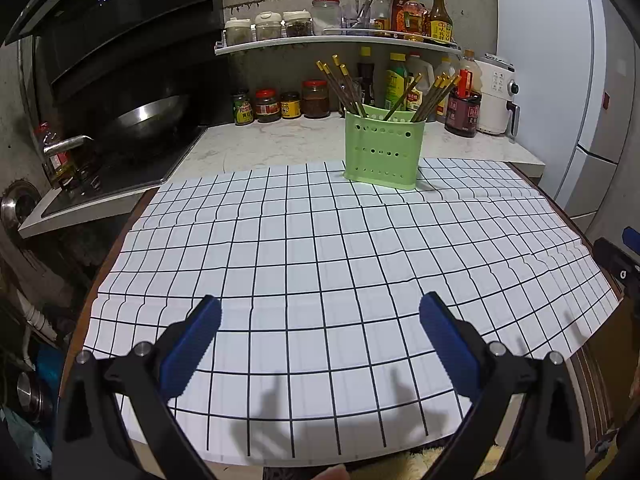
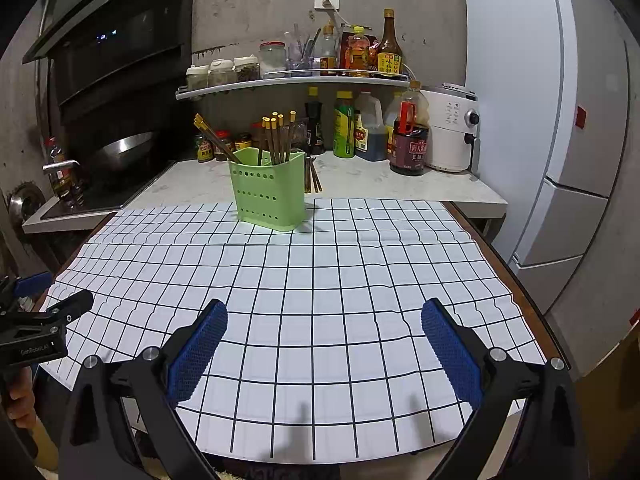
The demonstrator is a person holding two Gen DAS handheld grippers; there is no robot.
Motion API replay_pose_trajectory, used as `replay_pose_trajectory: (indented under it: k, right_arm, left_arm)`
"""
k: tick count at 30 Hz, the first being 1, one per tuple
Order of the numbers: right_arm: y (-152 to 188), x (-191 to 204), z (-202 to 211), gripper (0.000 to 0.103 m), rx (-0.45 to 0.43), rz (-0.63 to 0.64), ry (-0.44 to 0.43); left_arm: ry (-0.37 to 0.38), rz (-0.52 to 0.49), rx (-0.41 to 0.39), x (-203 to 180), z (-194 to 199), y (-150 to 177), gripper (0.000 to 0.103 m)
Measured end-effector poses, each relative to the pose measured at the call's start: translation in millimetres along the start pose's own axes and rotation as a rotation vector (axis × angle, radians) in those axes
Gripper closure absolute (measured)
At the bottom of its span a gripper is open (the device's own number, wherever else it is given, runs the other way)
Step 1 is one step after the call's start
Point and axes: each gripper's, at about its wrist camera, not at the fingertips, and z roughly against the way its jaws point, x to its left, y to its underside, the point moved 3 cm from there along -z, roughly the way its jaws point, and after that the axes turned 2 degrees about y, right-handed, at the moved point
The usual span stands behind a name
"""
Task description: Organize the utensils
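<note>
chopstick lower ends (image 1: 352,92): hidden inside green holder (image 1: 382,152), so the count is unclear
chopsticks behind holder (image 2: 313,176): lying on the counter, partly blocked by the holder wall
right gripper (image 1: 616,264): in the left wrist view only a sliver shows at the right edge; fingers cut off
left gripper (image 2: 48,316): in the right wrist view cut by the left edge; finger spacing not readable
hand (image 2: 18,404): mostly out of frame
bottle labels (image 2: 412,152): print too small to read
wok (image 1: 148,116): dark, partly under the hood
table (image 2: 532,312): mostly covered by grid cloth (image 2: 320,300); near edge hidden by the gripper bodies
</note>
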Motion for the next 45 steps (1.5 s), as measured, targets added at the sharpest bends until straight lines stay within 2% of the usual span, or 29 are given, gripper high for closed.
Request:
replay_pose_trajectory:
  k: [45]
  right_arm:
    - [2.2,-3.2,-3.1,0.006,0.011,-0.014,0.006]
  left_arm:
    - [0.002,0.009,0.003,3.4,-3.4,1.6,0.006]
